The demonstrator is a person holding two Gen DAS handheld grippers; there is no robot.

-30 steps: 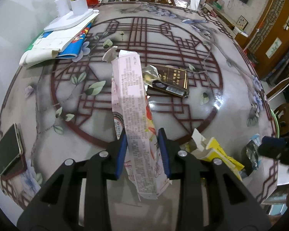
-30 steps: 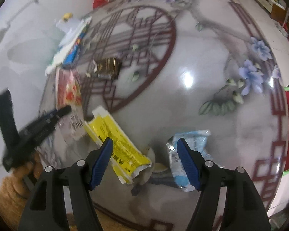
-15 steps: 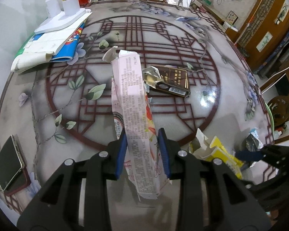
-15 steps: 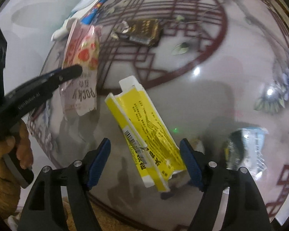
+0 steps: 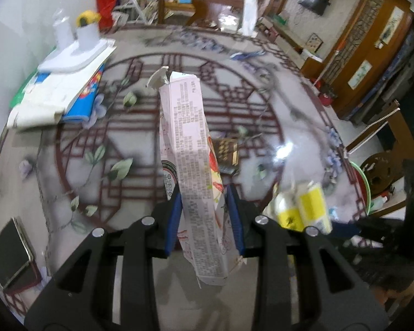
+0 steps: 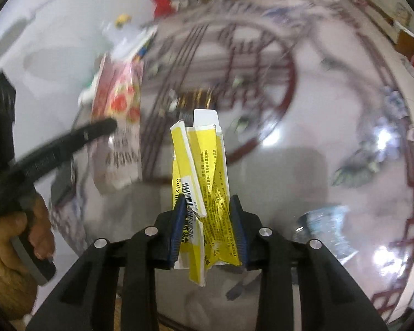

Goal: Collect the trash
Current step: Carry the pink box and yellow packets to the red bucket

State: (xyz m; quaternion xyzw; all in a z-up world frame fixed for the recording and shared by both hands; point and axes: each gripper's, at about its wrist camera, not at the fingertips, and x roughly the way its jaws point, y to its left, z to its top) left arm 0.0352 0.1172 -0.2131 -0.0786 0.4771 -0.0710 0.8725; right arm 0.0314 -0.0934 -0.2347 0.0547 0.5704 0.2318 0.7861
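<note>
Right tool (image 6: 208, 229): clenched on the yellow carton (image 6: 204, 182), a flattened and torn medicine box, pads bearing on its lower third, the white end flap pointing away from the camera. Judged very light, thin card, already creased; it should bend, not resist, and is best taken as it is now, across the flat faces near one end, since the torn side strip hangs loose and could catch. Left tool (image 5: 204, 220): clenched on the pink snack box (image 5: 189, 149), a long flattened carton with fine print on its face, gripped near its lower end so most of its length stands clear of the desk (image 5: 69, 171); likewise light and floppy, likely to sway if swung fast. Pose: both tools held low over the near edge of the desk, fingers pointing across it; seen from the right wrist, the left tool lies left of the yellow carton, the person's hand (image 6: 27, 237) wrapped round its grip. Beyond the yellow carton: a crumpled clear-and-blue wrapper (image 6: 325, 226) on the desk to its right, untouched; a dark gold-printed packet (image 5: 226, 151) farther toward the desk's centre, partly hidden behind the pink snack box. Far left of that box: books (image 5: 58, 96), not judged to be trash.
</note>
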